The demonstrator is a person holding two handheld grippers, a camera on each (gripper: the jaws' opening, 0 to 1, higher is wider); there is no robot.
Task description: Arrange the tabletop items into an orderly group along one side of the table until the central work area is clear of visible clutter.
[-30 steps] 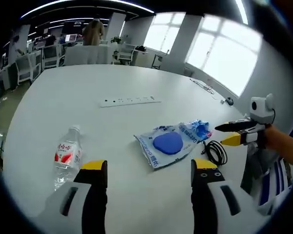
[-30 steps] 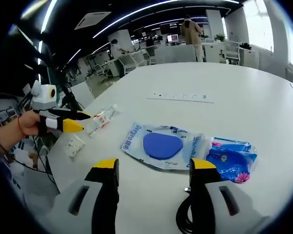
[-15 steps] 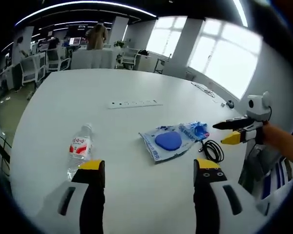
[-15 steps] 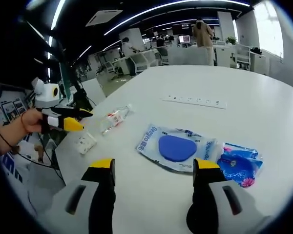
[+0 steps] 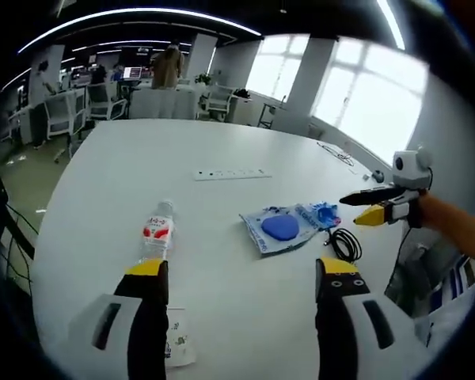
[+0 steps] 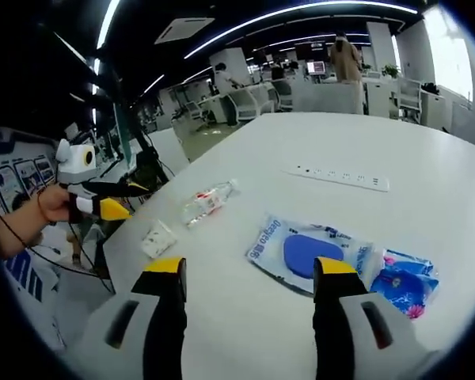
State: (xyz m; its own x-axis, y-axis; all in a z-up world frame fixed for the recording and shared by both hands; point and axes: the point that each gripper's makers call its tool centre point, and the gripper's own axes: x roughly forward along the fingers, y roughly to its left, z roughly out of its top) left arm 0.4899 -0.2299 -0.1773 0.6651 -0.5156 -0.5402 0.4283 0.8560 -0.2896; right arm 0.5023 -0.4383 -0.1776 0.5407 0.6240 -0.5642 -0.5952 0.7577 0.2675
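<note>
The counter [image 5: 103, 158] is a wide, smooth white slab with a rounded edge, and a long white power strip [image 5: 227, 172] lies flat near its middle. Taking that strip as the landmark, a clear plastic water bottle [image 5: 156, 237] with a red-and-white label and white cap lies on its side on the near side of the strip, its cap pointing toward the strip. Also nearer than the strip, and apart from the bottle, sits a flat, glossy plastic packet [image 5: 282, 229] printed in blue and white with a rounded blue pad showing through it; a crinkled bright-blue wrapper [image 5: 326, 212] touches its far end. A coiled black cable [image 5: 345, 244] lies just beside these two, on the side away from the strip. A small white printed sachet [image 5: 176, 348] lies flat at the counter's near edge, far from the strip.

The left claw [image 5: 241, 277] hangs above the counter's near edge with its black, yellow-tipped jaws spread wide and holding nothing. The right claw [image 6: 247, 273] is likewise spread and empty over the counter in the right gripper view, where the bottle [image 6: 208, 202], packet [image 6: 309, 255], wrapper [image 6: 405, 277], sachet [image 6: 157, 237] and strip [image 6: 338, 176] all show.
</note>
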